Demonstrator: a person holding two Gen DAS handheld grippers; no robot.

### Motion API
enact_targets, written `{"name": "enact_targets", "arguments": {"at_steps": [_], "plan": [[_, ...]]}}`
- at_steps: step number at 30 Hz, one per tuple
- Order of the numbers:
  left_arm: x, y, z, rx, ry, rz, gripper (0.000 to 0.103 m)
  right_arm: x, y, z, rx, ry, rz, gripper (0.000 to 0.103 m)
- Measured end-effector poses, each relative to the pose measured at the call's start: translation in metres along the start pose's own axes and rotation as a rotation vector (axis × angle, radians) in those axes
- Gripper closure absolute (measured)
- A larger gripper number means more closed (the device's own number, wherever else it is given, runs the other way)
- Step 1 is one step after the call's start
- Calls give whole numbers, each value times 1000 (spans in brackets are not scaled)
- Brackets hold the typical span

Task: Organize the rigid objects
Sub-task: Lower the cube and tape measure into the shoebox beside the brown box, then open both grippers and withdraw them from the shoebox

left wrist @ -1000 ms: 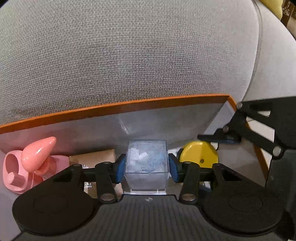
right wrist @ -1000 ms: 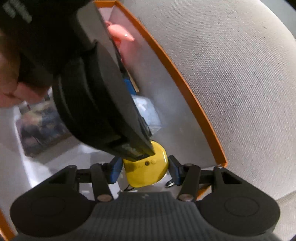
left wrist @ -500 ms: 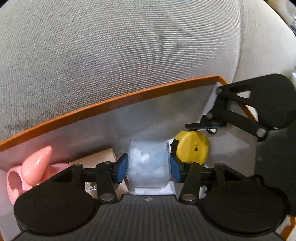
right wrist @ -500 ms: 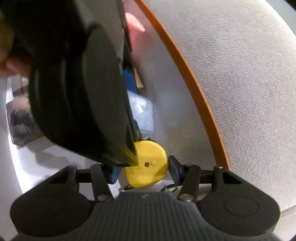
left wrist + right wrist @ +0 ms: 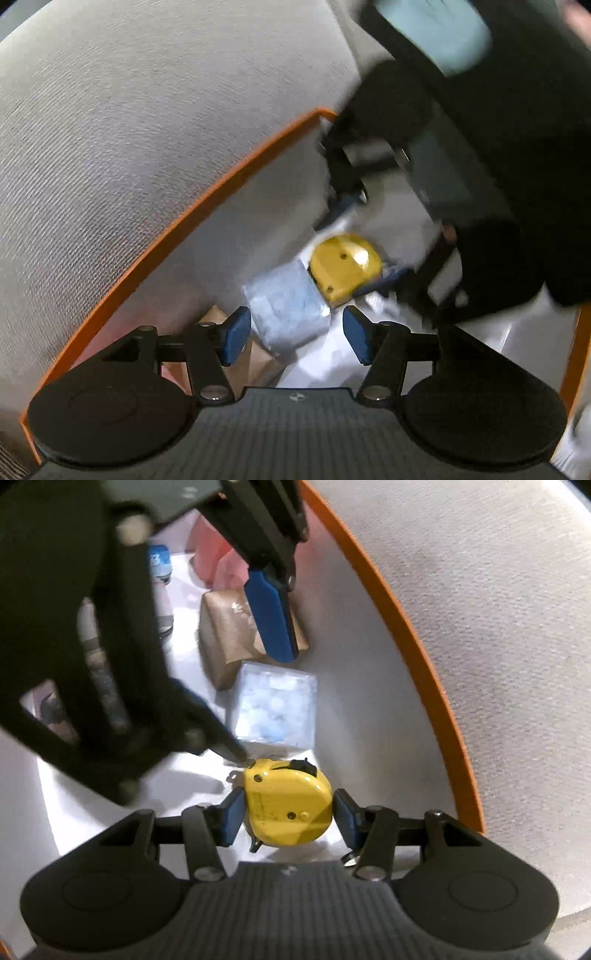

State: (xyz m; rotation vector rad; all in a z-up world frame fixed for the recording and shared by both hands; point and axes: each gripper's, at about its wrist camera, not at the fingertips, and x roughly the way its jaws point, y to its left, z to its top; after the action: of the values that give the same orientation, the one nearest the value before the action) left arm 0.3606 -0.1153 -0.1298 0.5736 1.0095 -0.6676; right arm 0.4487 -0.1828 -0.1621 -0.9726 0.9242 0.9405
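Yellow tape measure sits between the right tool's closing pads, left pad touching, right pad just off. Beside it, against the orange-rimmed box wall, lies a clear plastic cube; the left tool is opening, pads clear of it.

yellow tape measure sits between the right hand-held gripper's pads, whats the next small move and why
Probably finish closing the right hand-held gripper on the yellow tape measure: its jaws are closing, with the left pad touching and a sliver of gap at the right. The left hand-held gripper is opening beside the clear box.
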Motion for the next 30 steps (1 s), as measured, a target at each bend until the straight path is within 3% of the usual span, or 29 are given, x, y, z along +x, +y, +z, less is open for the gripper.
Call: {"name": "enact_targets", "arguments": {"at_steps": [4, 8, 10, 13, 15, 21, 25, 27, 30], "plan": [[8, -9, -2, 47, 12, 31, 36, -3, -7, 4, 1, -1, -16, 48], [17, -10, 0, 31, 8, 40, 36, -6, -15, 5, 9, 18, 3, 44], [18, -9, 6, 11, 6, 44, 41, -9, -8, 14, -18, 52, 23, 44], [13, -6, 12, -22, 2, 51, 49, 2, -5, 14, -55, 105, 16, 48], [15, -5, 16, -34, -6, 58, 51, 7, -6, 15, -54, 122, 0, 63], [6, -19, 1, -5, -11, 64, 52, 7, -8, 13, -28, 93, -71, 73], [7, -19, -4, -12, -12, 56, 52, 9, -10, 12, -19, 83, -76, 73], [-12, -13, -9, -30, -14, 39, 52, 17, -9, 2, -6, 67, -79, 73], [-19, 6, -5, -42, -30, 19, 52, 15, -9, -1, 41, 41, -53, 67]]}}
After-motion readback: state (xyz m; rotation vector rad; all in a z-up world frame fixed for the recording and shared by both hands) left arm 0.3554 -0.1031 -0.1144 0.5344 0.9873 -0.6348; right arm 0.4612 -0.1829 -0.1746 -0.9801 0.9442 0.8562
